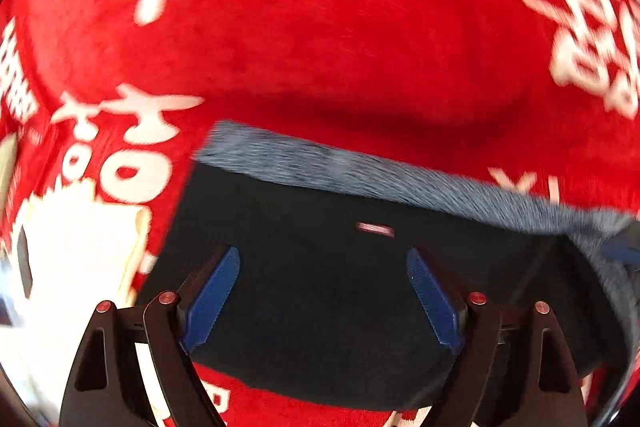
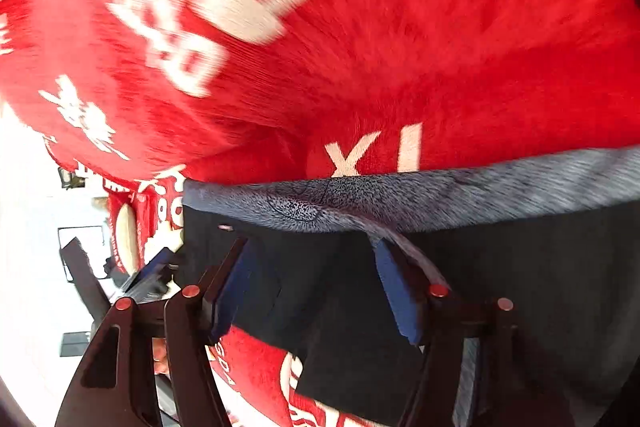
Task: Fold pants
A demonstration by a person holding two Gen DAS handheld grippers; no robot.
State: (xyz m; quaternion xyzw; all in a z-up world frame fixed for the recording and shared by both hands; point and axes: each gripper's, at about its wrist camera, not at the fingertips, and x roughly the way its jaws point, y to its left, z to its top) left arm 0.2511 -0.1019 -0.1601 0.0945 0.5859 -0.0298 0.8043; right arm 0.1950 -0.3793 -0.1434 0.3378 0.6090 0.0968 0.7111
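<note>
Both my grippers point down at the pants [image 1: 340, 307], which lie folded on a red cloth [image 1: 320, 27] with white lettering. The pants are dark, almost black, with a grey fuzzy lining [image 1: 360, 171] showing as a band along the top edge.

Left wrist view: my left gripper [image 1: 323, 303] is released, jaws spread wide, blue pads [image 1: 212, 303] well apart at lower centre. Dark fabric fills the gap between them, but neither pad presses on it. A small pale label [image 1: 375, 229] sits on the pants just above the pads. The pants fill the lower middle and right of the frame; red cloth fills the upper half. At lower left, something white, blurred, cannot tell what.

Right wrist view: my right gripper [image 2: 320, 291] is also released, jaws apart. The pants [image 2: 520, 287] take the lower right, lining band [image 2: 440, 195] running across mid-frame. A strip of grey lining drapes over the tip of the right-hand pad [image 2: 396, 291]; the left-hand pad sits over dark fabric. Nothing is pinched. Red cloth [image 2: 440, 47] covers the top; bright washed-out room at left edge.

Both views are motion-blurred.
</note>
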